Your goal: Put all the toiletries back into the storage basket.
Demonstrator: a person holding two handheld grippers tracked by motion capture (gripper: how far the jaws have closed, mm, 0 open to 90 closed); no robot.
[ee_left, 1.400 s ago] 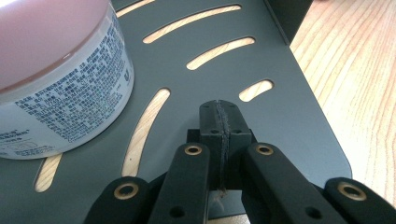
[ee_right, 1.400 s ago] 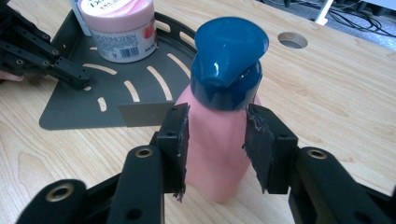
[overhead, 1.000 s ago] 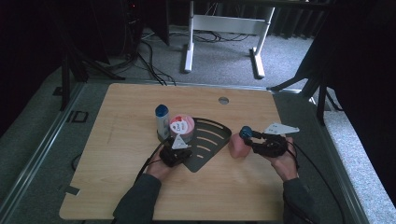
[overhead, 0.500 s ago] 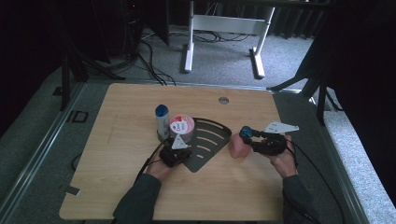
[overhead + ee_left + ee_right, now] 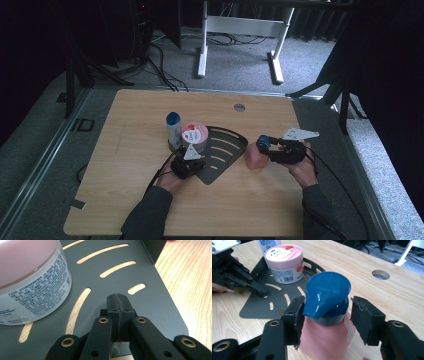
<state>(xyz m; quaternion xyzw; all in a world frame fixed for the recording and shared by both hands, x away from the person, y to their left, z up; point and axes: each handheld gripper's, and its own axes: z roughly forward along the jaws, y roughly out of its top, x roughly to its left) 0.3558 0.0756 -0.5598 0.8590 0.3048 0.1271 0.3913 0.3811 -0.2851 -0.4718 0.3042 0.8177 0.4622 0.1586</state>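
A pink bottle (image 5: 322,340) with a blue pump cap (image 5: 327,292) stands upright on the wooden table, right of a dark slotted tray (image 5: 227,150). My right gripper (image 5: 329,315) straddles the cap; its jaws have just been opening, and a gap shows at the right pad, so it is open. In the high view it (image 5: 264,145) reaches the bottle (image 5: 254,159) from the right. My left gripper (image 5: 117,307) is shut with nothing between its pads, its tips low over the tray (image 5: 155,302) at the near edge. A pink-lidded jar (image 5: 32,290) sits on the tray.
A white bottle with a blue cap (image 5: 173,131) stands just left of the jar (image 5: 195,136). A round hole (image 5: 239,107) sits in the table's far side. Beyond the table a white desk frame (image 5: 240,30) and cables lie on the grey floor.
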